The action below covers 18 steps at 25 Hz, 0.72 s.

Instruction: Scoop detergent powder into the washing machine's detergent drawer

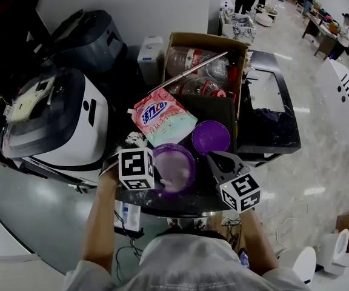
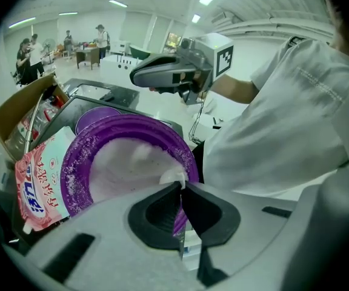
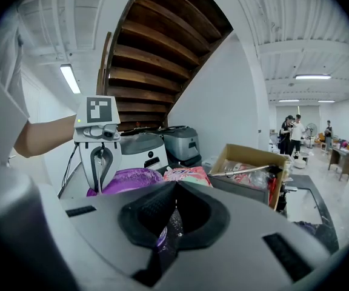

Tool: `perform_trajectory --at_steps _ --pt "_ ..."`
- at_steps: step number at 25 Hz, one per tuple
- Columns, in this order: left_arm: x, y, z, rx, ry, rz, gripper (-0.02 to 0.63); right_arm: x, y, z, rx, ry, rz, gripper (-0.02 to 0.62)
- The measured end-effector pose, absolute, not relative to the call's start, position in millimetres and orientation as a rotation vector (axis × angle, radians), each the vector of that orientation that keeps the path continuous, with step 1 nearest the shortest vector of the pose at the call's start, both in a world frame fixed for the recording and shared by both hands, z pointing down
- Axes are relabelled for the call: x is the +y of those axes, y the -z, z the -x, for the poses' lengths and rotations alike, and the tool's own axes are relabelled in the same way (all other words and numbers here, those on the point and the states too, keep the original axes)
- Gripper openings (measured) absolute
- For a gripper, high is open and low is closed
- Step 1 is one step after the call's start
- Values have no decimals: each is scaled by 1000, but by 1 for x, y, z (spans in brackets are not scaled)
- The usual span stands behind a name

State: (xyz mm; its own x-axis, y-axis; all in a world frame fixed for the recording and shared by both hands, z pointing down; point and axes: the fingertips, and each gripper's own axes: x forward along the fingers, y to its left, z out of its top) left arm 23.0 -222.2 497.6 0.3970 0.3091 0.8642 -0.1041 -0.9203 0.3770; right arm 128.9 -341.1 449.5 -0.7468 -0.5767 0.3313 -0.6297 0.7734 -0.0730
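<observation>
Our left gripper (image 2: 181,199) is shut on the near rim of the purple tub (image 2: 71,162). The thin wall is pinched between its jaws, so the tub is pinned at the front edge of the dark counter (image 1: 162,206). Our right gripper (image 3: 173,208) is shut too, on a thin purple piece (image 3: 162,235) speckled with grains. We take it for the scoop's handle, though no view shows us the scoop's bowl. This gripper hangs just beside the tub's right side. The detergent powder (image 2: 126,165) lies white inside the tub, with grains stuck all round the rim.

To scoop well, we judge the left grip must stay firm and press downward. The tub looks light and sits close to the counter's edge, so a hard dig could tip it or make it skid. We should bring the scoop in low from the right, push it into the deep part of the powder, then lift it level and slowly. A modest load is safer than a heaped one.

Just beyond the tub are a purple lid (image 1: 211,137) and the pink detergent bag (image 1: 161,117), with a cardboard box (image 1: 180,41) behind them. A white machine (image 1: 65,117) stands to the left, but we cannot make out its drawer. The loaded scoop will probably have to cross over our left arm, so that path needs care.
</observation>
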Motion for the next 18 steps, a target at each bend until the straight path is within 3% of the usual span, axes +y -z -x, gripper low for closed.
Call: perform_trajectory --at_steps 18 --pt "-246 -479 -21 -198 -1018 -2405 15 -339 -444 -120 -2681 -235 -919 -2"
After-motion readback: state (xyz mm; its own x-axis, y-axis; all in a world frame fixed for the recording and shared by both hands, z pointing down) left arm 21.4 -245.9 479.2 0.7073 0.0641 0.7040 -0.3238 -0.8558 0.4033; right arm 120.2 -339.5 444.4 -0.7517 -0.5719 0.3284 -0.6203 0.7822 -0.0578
